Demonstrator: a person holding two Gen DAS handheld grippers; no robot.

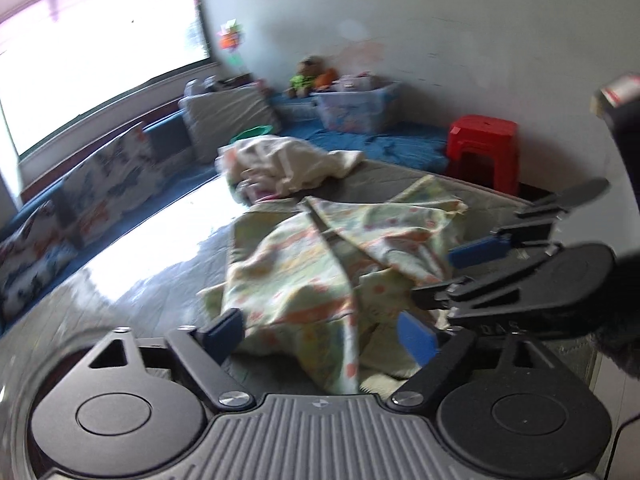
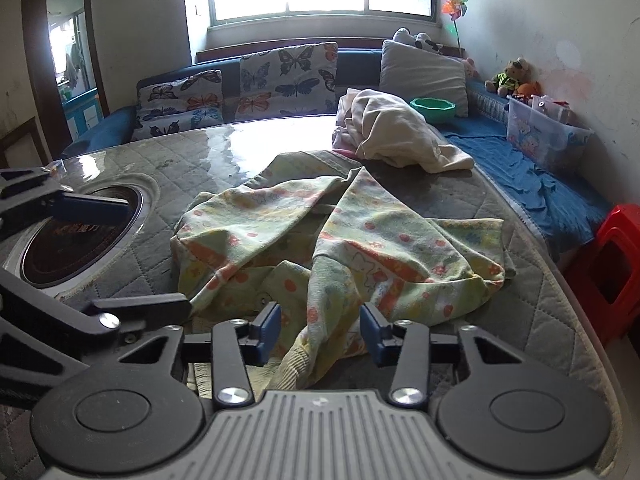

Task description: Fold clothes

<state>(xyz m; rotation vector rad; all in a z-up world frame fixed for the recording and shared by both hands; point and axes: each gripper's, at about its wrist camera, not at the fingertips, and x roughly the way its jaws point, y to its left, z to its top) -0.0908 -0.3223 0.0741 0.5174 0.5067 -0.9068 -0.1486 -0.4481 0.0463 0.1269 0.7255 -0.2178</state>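
A crumpled pale-green garment with orange flower print lies on the grey quilted table. My left gripper is open, its blue pads either side of the garment's near edge. My right gripper is open, with a bunched fold of the garment lying between its pads. The right gripper also shows at the right of the left wrist view, and the left gripper shows at the left of the right wrist view. A cream garment pile lies at the table's far side.
A round black hob is set into the table at the left. A red plastic stool stands by the table's right edge. A blue sofa with butterfly cushions, a green bowl and a clear storage box lie behind.
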